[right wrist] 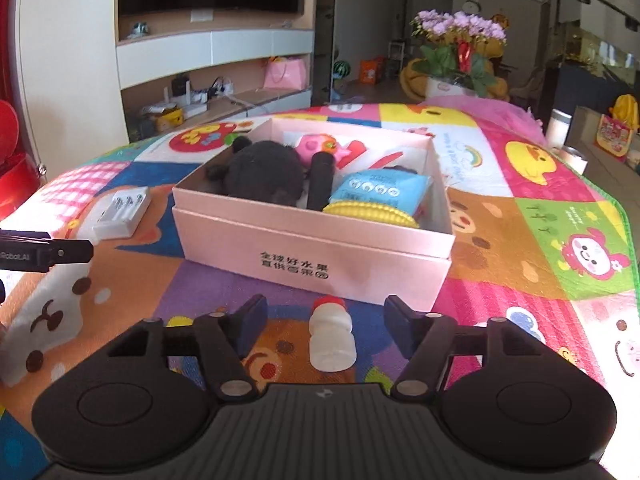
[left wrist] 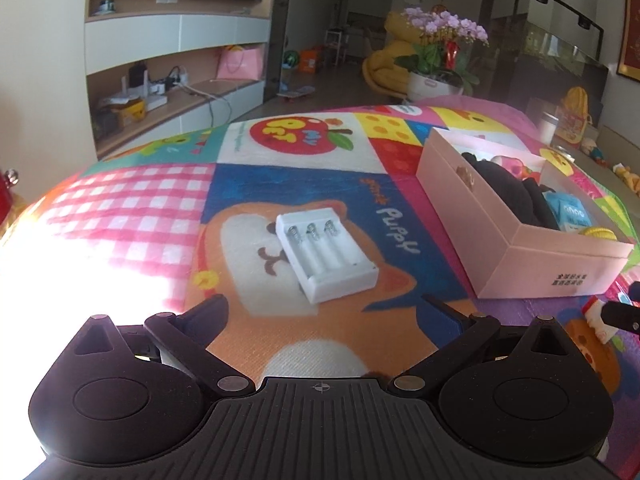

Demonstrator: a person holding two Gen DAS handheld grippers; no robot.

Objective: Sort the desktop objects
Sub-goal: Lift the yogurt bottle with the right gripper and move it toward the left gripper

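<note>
In the left wrist view, a white battery charger (left wrist: 326, 254) is seen lying flat on the patchwork mat (left wrist: 132, 208), slots up and empty, just beyond the left gripper (left wrist: 320, 312), whose jaws are spread wide with nothing between them. The charger's long axis runs from near right to far left, with the spring contacts at the far end. Bare mat is left on all sides of it, most broadly to the left, while the pink box (left wrist: 532, 264) stands well apart to the right, open-topped and partly filled. In the right wrist view, a small white bottle (right wrist: 331, 340) with a red cap is seen lying on its side on the mat between the widely opened jaws of the right gripper (right wrist: 326, 330), touched by neither finger. Its long axis runs near to far, the cap pointing away toward the near wall of the pink box, which is close ahead. In the box a black plush, a pink toy, a black cylinder, a blue packet and a yellow ridged object are packed. The charger is seen far left, beside the box's left corner.
</note>
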